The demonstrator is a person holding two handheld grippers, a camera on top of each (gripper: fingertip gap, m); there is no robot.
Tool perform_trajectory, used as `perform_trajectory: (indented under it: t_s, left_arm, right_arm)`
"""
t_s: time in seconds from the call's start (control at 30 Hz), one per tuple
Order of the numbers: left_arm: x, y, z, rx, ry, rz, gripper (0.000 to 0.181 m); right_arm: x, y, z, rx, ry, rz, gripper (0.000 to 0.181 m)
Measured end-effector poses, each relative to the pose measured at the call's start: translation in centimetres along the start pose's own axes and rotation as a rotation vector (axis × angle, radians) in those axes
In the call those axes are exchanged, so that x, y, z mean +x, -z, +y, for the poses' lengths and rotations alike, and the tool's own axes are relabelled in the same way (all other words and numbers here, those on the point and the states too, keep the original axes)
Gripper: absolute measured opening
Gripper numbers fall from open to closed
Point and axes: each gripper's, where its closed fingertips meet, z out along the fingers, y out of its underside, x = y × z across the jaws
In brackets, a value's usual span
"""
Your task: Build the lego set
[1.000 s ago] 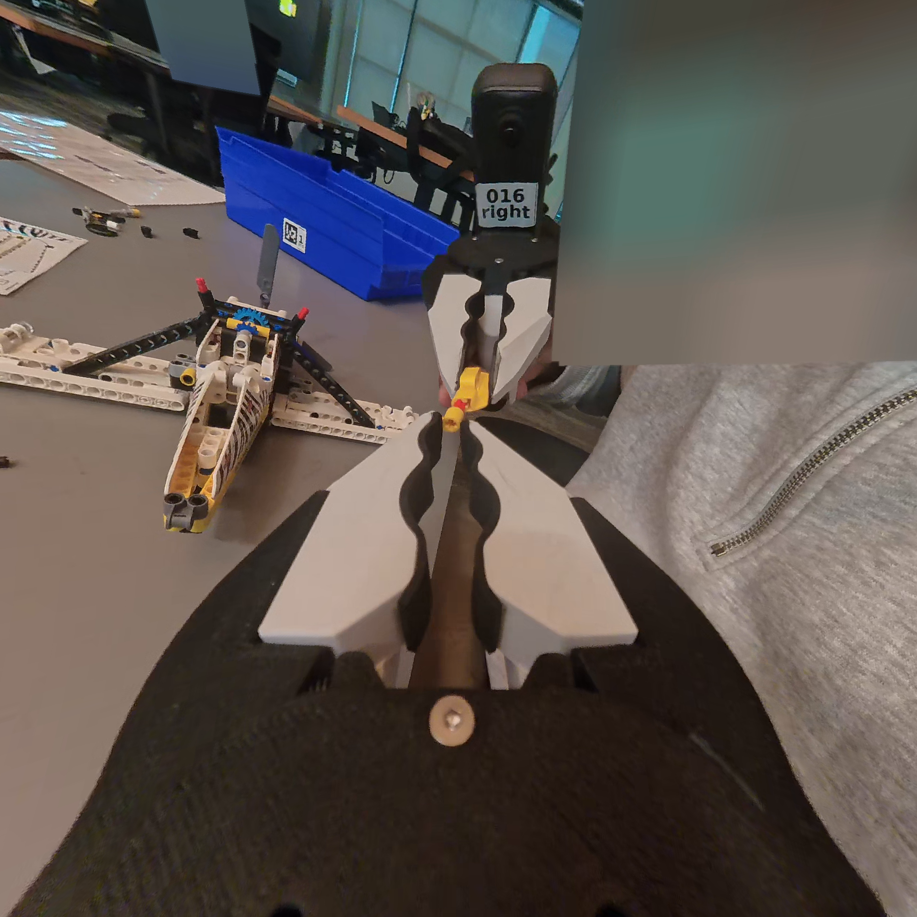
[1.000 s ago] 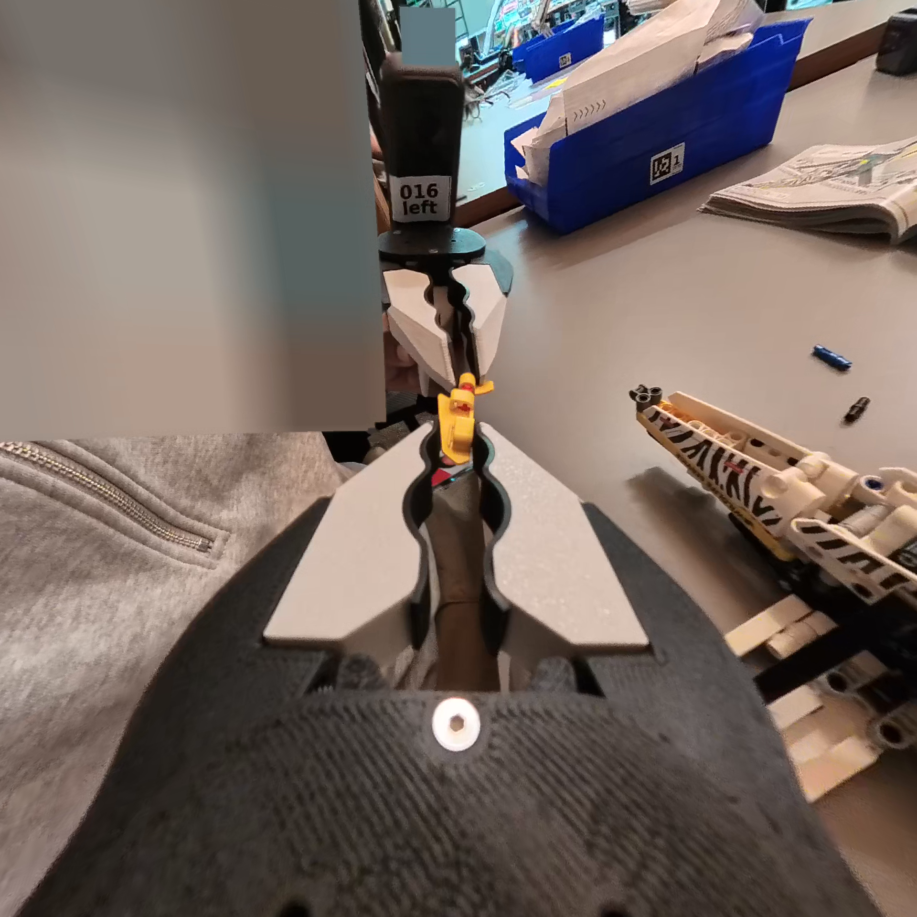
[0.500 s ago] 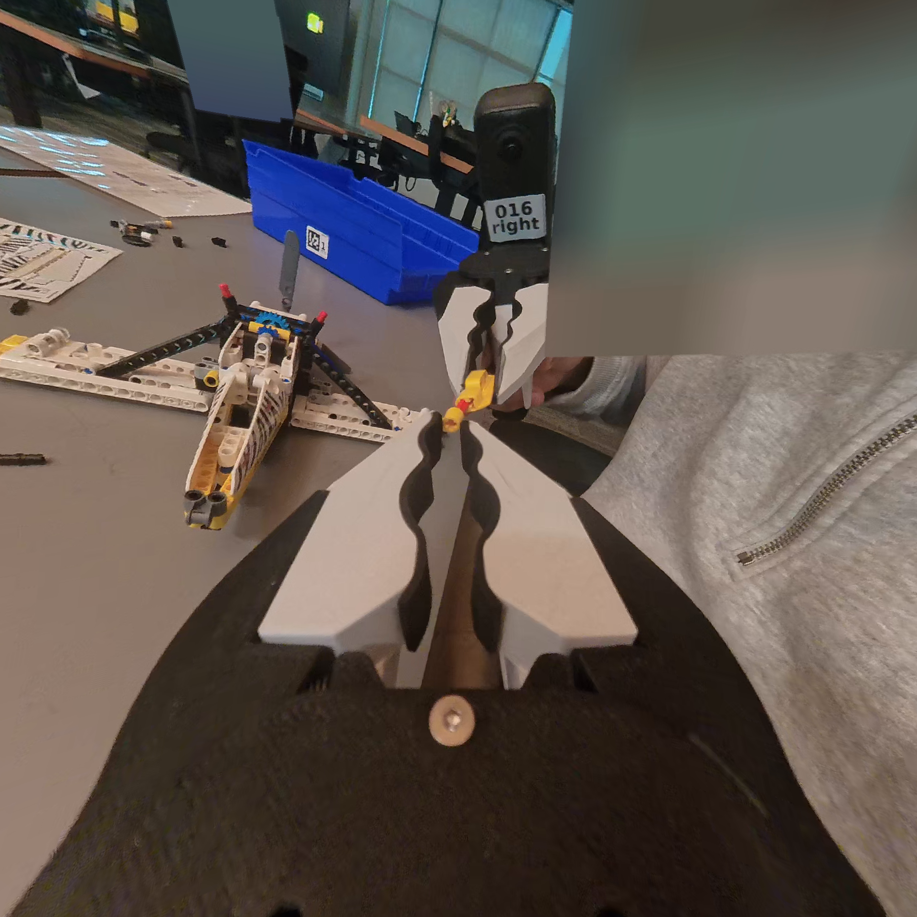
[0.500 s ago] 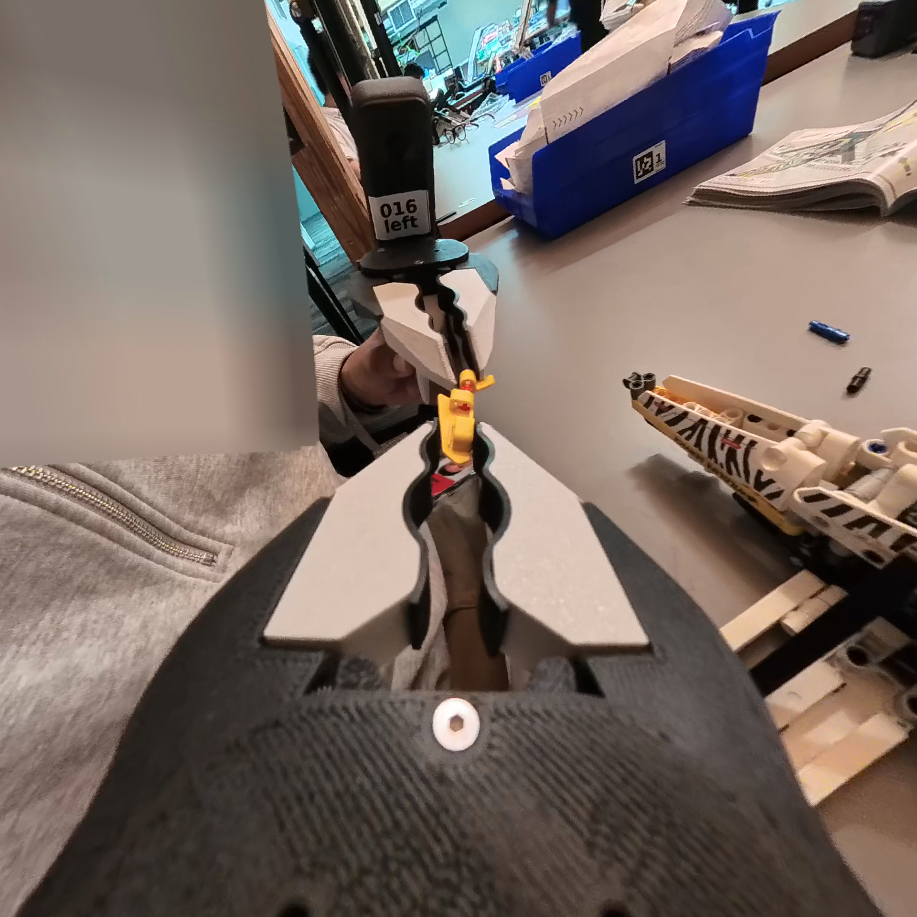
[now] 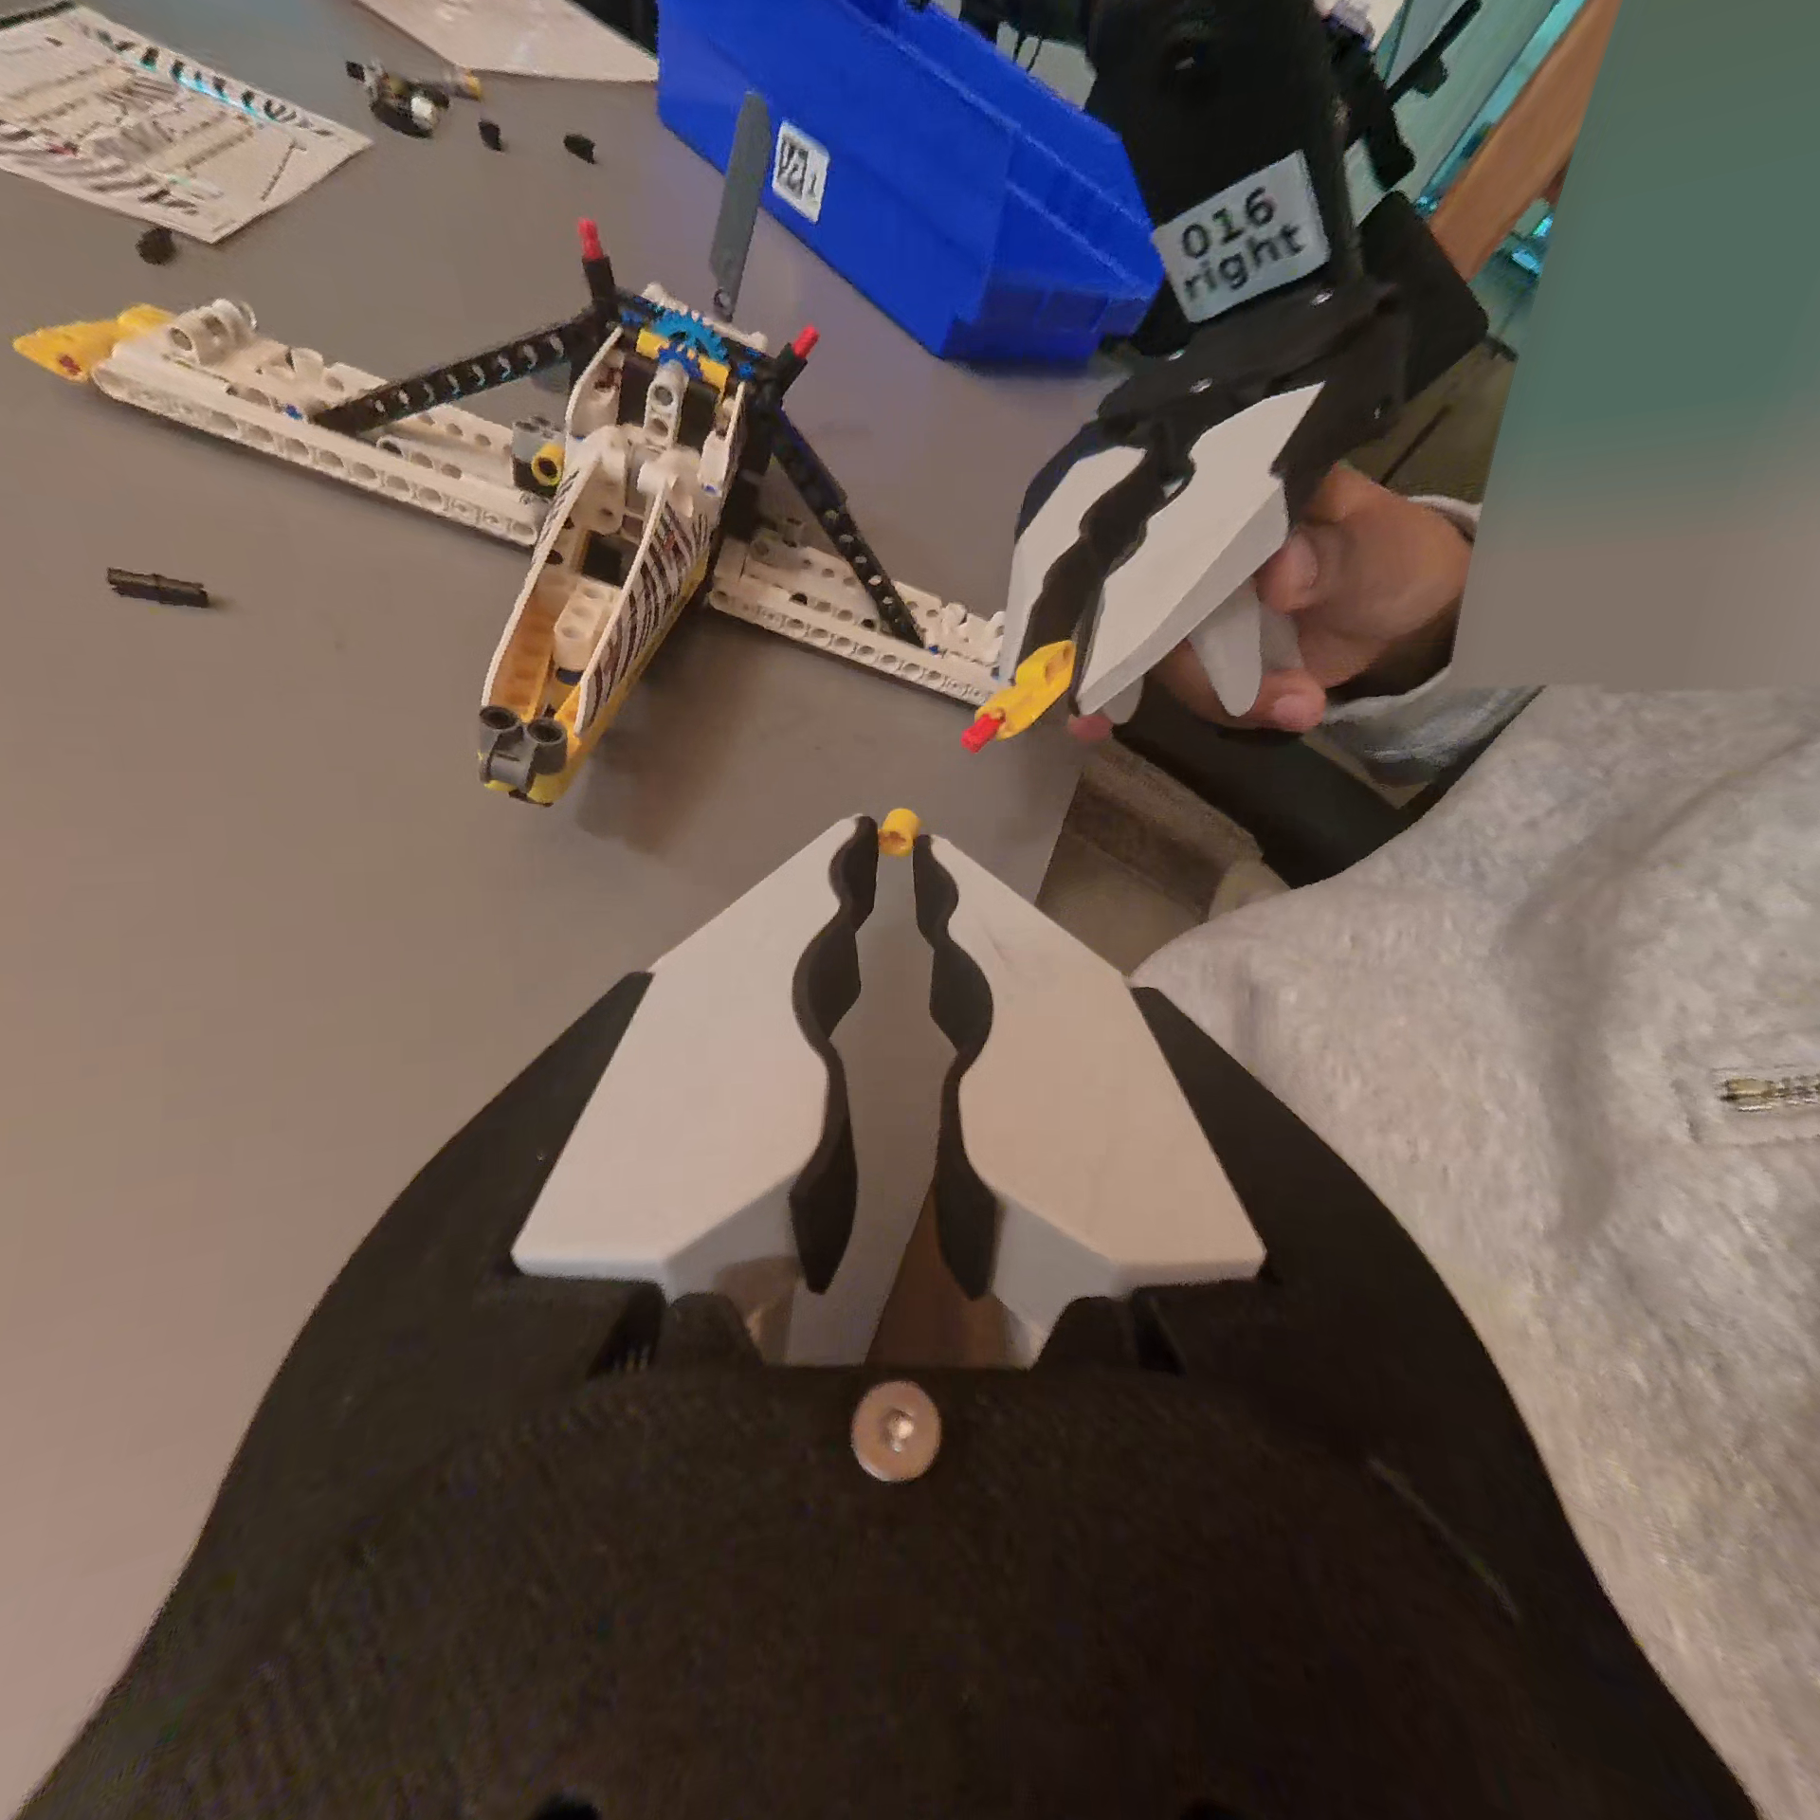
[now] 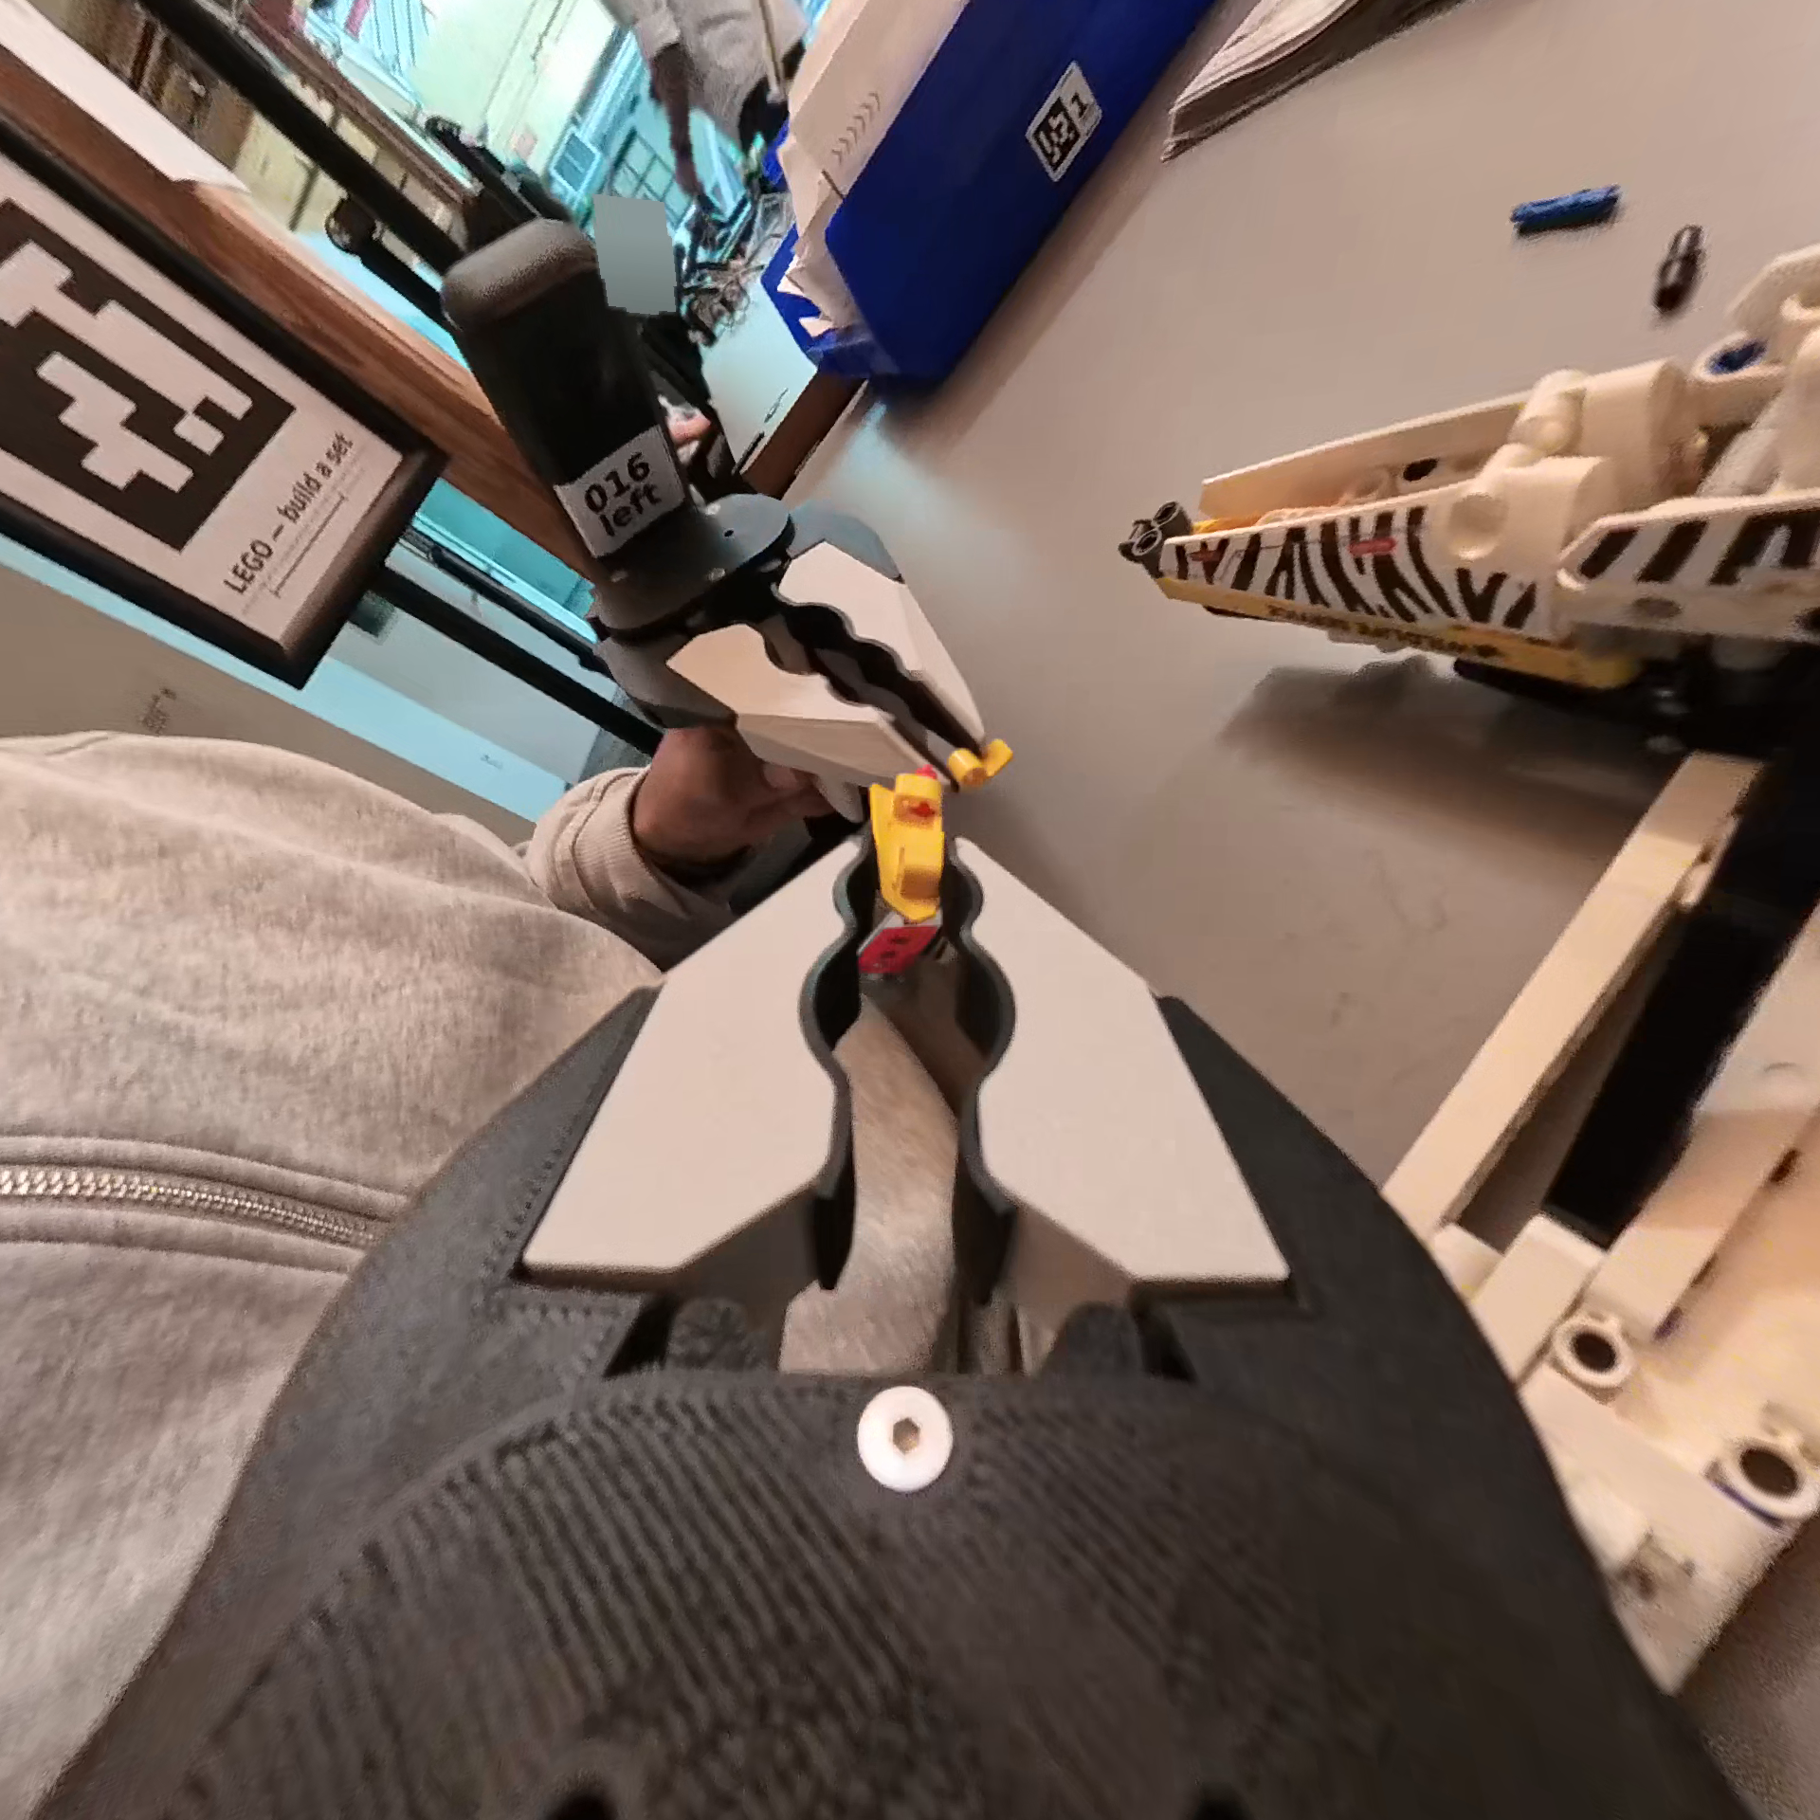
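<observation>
Left gripper [image 5: 896, 845]: jaws pinched on a small yellow connector [image 5: 897, 830] at the very tips, held above the near edge of the counter [image 5: 246, 886]. Right gripper [image 6: 908, 891]: jaws clamped on a yellow piece [image 6: 911, 847] with a red pin at its nose, a red-and-white part tucked behind it; seen in the left wrist view at centre right, tilted down and left. Two held parts: close, apparently not yet joined, though contact cannot be ruled out from the right wrist view. Model [image 5: 601, 552]: striped white-and-yellow plane with long white beams, resting on the counter far left of both grippers, untouched. Blue bin [image 5: 916, 177]: far side, behind the model. Step judged in hand: mating connector to red pin. Recommended handling: hole lined up squarely with pin axis, both grips kept firm, straight slow push, no twisting; small connector likely to slip or pop out if pressed off-axis.
</observation>
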Motion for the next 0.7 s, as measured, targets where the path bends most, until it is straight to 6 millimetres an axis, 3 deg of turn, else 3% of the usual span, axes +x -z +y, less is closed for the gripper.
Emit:
perform_trajectory:
  t_s: [0.23, 0.53, 0.7]
  left_arm:
    - [-1.7, -0.5, 3.4, -0.182, 0.112, -0.058, 0.005]
    - [-1.5, -0.2, 3.6, -0.184, 0.157, -0.023, 0.006]
    - [-1.2, 0.2, 3.3, -0.162, 0.167, -0.015, 0.015]
  right_arm:
    - [0.5, -0.5, 0.8, 0.016, -0.037, 0.035, 0.011]
    - [0.9, -0.8, 1.6, 0.029, -0.097, 0.045, 0.011]
    - [0.9, -0.7, 1.5, 0.040, -0.098, 0.044, 0.011]
